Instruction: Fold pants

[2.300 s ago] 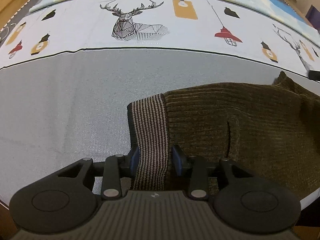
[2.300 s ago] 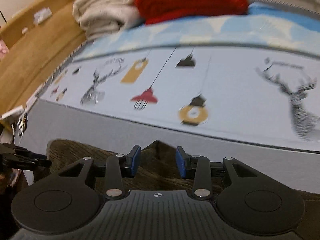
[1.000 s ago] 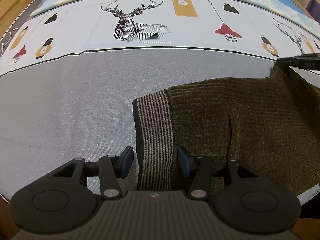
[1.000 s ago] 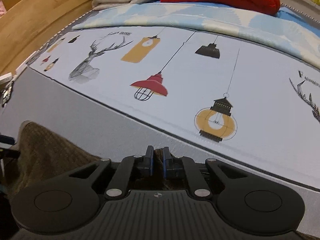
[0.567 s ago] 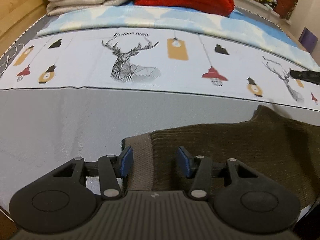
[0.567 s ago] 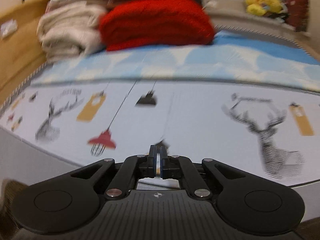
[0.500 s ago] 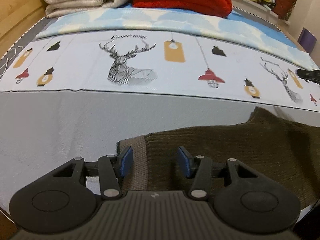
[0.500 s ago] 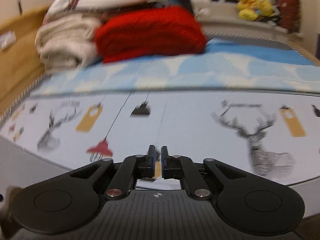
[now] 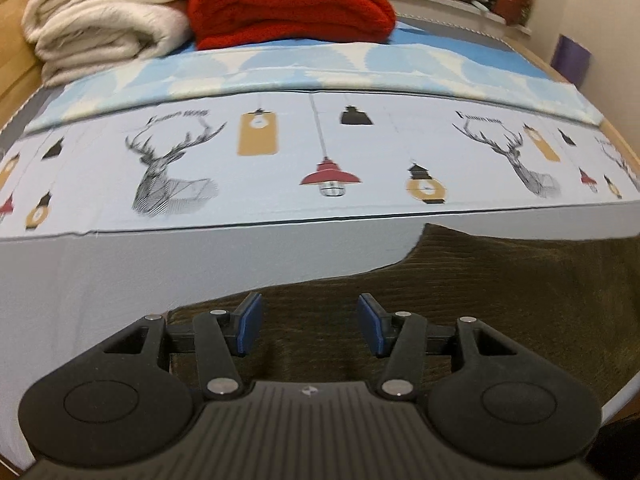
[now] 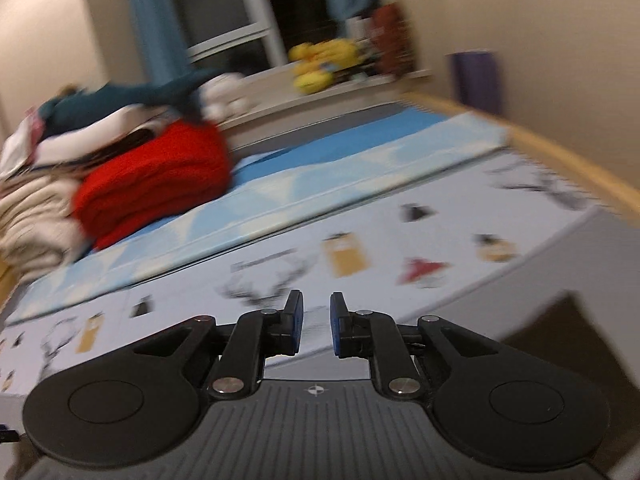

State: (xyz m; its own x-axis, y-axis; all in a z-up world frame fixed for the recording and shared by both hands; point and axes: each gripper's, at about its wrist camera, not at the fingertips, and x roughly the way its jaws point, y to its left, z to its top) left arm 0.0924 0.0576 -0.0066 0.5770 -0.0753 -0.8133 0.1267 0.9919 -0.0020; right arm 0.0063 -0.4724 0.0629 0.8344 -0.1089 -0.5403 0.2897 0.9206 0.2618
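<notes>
The dark olive ribbed pants (image 9: 472,280) lie flat on the grey part of the bed, spreading from under my left gripper to the right edge of the left wrist view. My left gripper (image 9: 310,328) is open, its blue pads wide apart above the fabric and holding nothing. In the blurred right wrist view my right gripper (image 10: 316,326) is partly open and empty, lifted and pointing across the bed. A dark corner of the pants (image 10: 568,344) shows at the lower right there.
A printed sheet with deer and lamps (image 9: 320,160) covers the bed beyond the grey area (image 9: 100,280). Folded cream blankets (image 9: 104,20) and a red blanket (image 9: 288,0) are stacked at the far end. A wooden bed edge (image 10: 560,160) runs along the right.
My left gripper let go of the striped waistband and rose, jaws open. My right gripper, shut on the pants a second ago, lifted away, swung right and opened a little.
</notes>
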